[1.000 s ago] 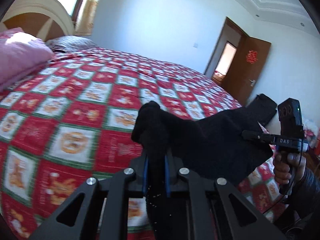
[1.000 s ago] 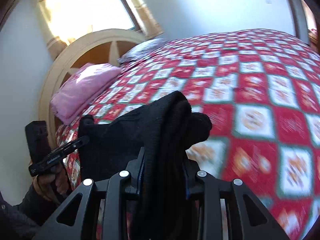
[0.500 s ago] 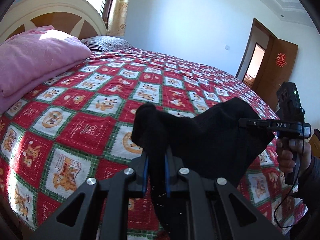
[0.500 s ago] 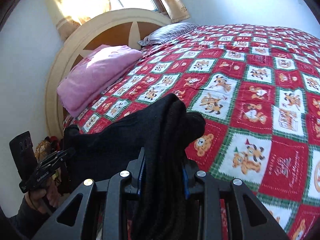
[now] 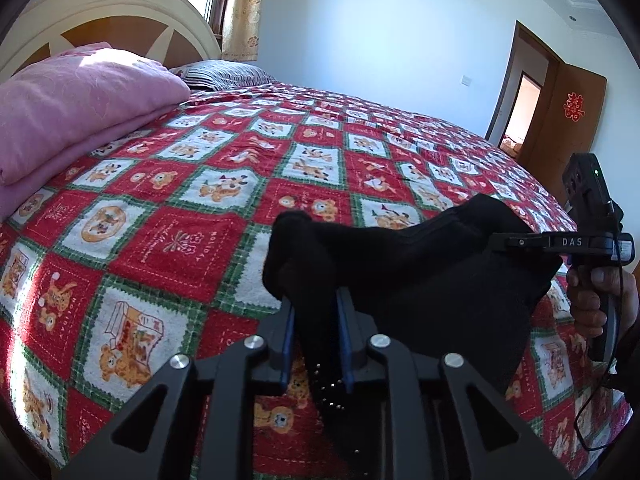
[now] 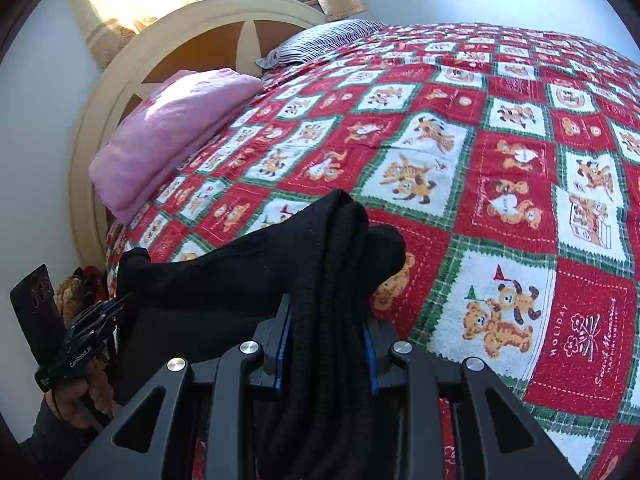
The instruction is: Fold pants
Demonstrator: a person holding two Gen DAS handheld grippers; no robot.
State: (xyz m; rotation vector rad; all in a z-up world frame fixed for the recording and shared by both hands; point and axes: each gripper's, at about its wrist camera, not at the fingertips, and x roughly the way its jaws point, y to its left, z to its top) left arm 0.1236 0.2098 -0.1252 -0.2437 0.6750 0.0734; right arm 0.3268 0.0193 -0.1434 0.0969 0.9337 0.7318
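Black pants (image 5: pixel 420 276) hang stretched in the air between my two grippers, above the near edge of the bed. My left gripper (image 5: pixel 316 304) is shut on one bunched corner of the pants. My right gripper (image 6: pixel 326 312) is shut on the other bunched corner (image 6: pixel 344 240). In the left wrist view the right gripper (image 5: pixel 496 242) shows at the right, held by a hand. In the right wrist view the left gripper (image 6: pixel 120 304) shows at the lower left. The lower part of the pants hangs out of sight below both cameras.
The bed (image 5: pixel 224 184) carries a red, white and green bear-pattern cover. A folded pink blanket (image 5: pixel 72 100) and a striped pillow (image 5: pixel 224 74) lie by the cream headboard (image 6: pixel 160 44). A brown door (image 5: pixel 568 104) stands open at the far right.
Both grippers have swung with the pants towards the headboard side; the pink blanket and headboard have come further into view, and the bed surface appears closer.
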